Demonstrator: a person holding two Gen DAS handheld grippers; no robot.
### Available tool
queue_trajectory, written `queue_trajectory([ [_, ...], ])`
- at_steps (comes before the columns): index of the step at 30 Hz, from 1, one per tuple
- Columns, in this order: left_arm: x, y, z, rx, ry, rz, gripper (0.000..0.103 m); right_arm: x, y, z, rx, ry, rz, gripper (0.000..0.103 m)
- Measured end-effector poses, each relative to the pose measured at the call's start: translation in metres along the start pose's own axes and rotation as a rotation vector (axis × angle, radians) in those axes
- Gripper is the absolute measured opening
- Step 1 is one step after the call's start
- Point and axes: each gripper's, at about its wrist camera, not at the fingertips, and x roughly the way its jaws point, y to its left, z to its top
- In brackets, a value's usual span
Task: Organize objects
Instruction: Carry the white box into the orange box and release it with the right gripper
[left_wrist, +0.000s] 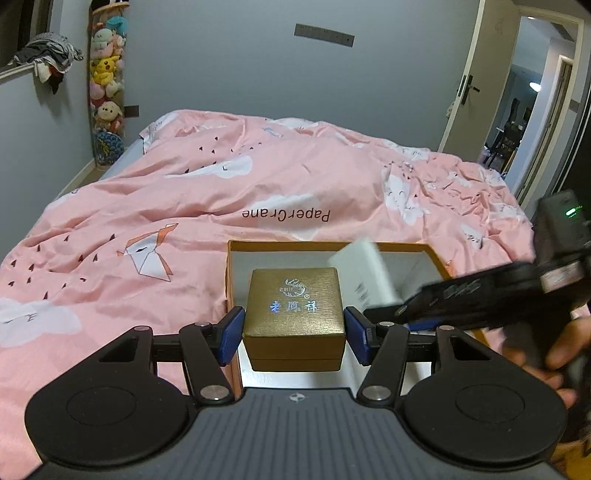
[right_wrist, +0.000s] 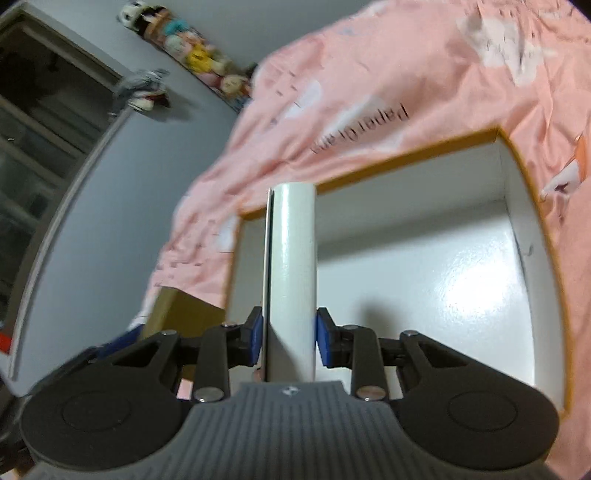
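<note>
An open orange box with a white inside (left_wrist: 236, 280) lies on the pink bed. My left gripper (left_wrist: 294, 334) is shut on a gold jewellery box (left_wrist: 293, 306) and holds it over the near left part of the orange box. My right gripper (right_wrist: 290, 341) is shut on a slim white box (right_wrist: 293, 273), held edge-on above the orange box (right_wrist: 443, 280). In the left wrist view the right gripper (left_wrist: 402, 314) comes in from the right with the white box (left_wrist: 364, 273) tilted over the box's right half. The gold box (right_wrist: 184, 314) shows at the lower left of the right wrist view.
A pink duvet (left_wrist: 221, 192) with cloud prints covers the bed. A tall clear column of plush toys (left_wrist: 107, 85) stands in the far left corner. A window ledge with clothes (left_wrist: 48, 55) is at the left. An open door (left_wrist: 517, 110) is at the far right.
</note>
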Motion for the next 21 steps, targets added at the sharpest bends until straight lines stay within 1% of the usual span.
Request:
queue_trajectory([
  [3, 0.013, 0.004, 0.0, -0.01, 0.009, 0.005, 0.067, 0.042, -0.011, -0.001, 0.028, 0.082, 0.002, 0.031],
  [7, 0.027, 0.01, 0.003, -0.017, 0.011, 0.017, 0.067, 0.082, -0.013, -0.005, 0.049, 0.165, 0.021, 0.031],
  [9, 0.033, 0.013, 0.004, -0.015, 0.014, 0.032, 0.067, 0.092, -0.011, -0.008, 0.048, 0.188, 0.023, 0.031],
  [11, 0.037, 0.017, 0.004, -0.011, 0.003, 0.048, 0.067, 0.102, -0.012, -0.008, 0.073, 0.212, 0.035, 0.031],
  [15, 0.04, 0.026, 0.007, -0.043, -0.009, 0.022, 0.067, 0.121, -0.014, -0.008, 0.099, 0.257, 0.052, 0.031],
  [18, 0.042, 0.027, 0.008, -0.037, -0.019, 0.023, 0.067, 0.129, -0.012, -0.011, 0.109, 0.299, 0.069, 0.031],
  [19, 0.044, 0.027, 0.008, -0.038, -0.019, 0.022, 0.067, 0.132, -0.01, -0.012, 0.105, 0.311, 0.061, 0.031],
  [21, 0.044, 0.028, 0.008, -0.041, -0.017, 0.016, 0.067, 0.137, -0.006, -0.012, 0.091, 0.344, 0.011, 0.031],
])
